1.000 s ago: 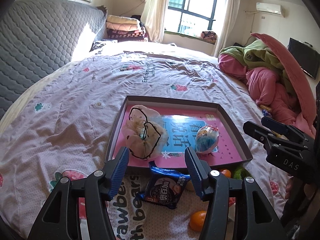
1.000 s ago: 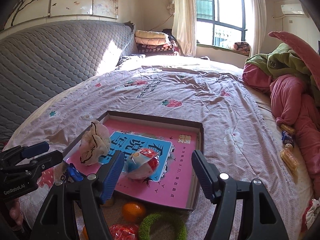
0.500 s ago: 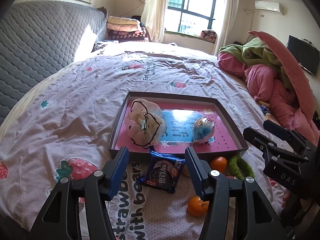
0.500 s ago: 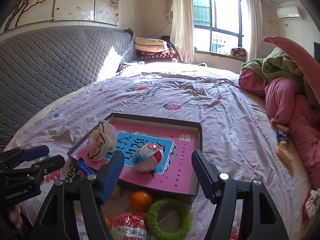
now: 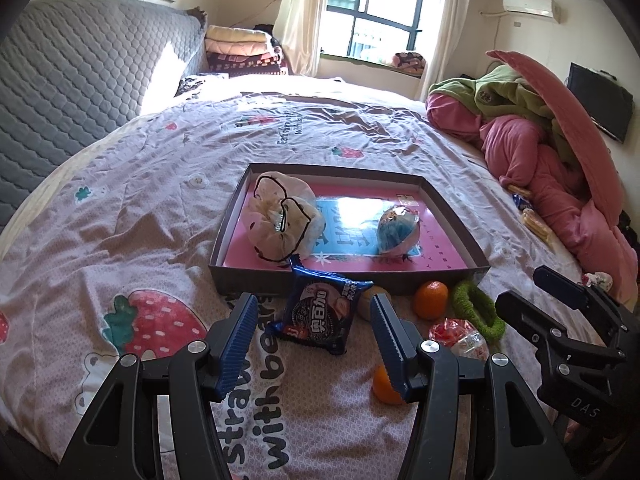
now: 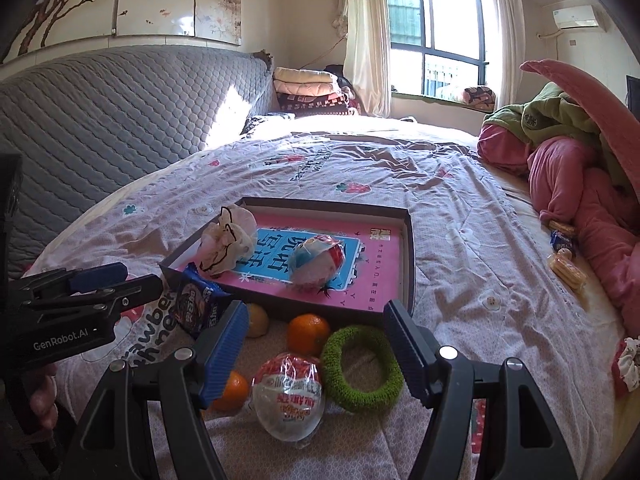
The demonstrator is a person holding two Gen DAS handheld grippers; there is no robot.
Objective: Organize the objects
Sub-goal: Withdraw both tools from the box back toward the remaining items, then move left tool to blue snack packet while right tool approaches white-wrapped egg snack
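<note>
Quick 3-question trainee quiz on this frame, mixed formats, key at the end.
1. True or false: the blue cookie packet lies fully inside the box tray.
2. How many wrapped items are inside the tray? A) none B) two C) four
3. Fill in: the green ring lies on the bedsheet, directly ahead of the ____ claw.

Key:
1. False. It leans on the tray's near wall, outside, ahead of the open left claw.
2. B: the scrunched bag and the round wrapped snack.
3. Right; the right claw is open and empty.
</note>
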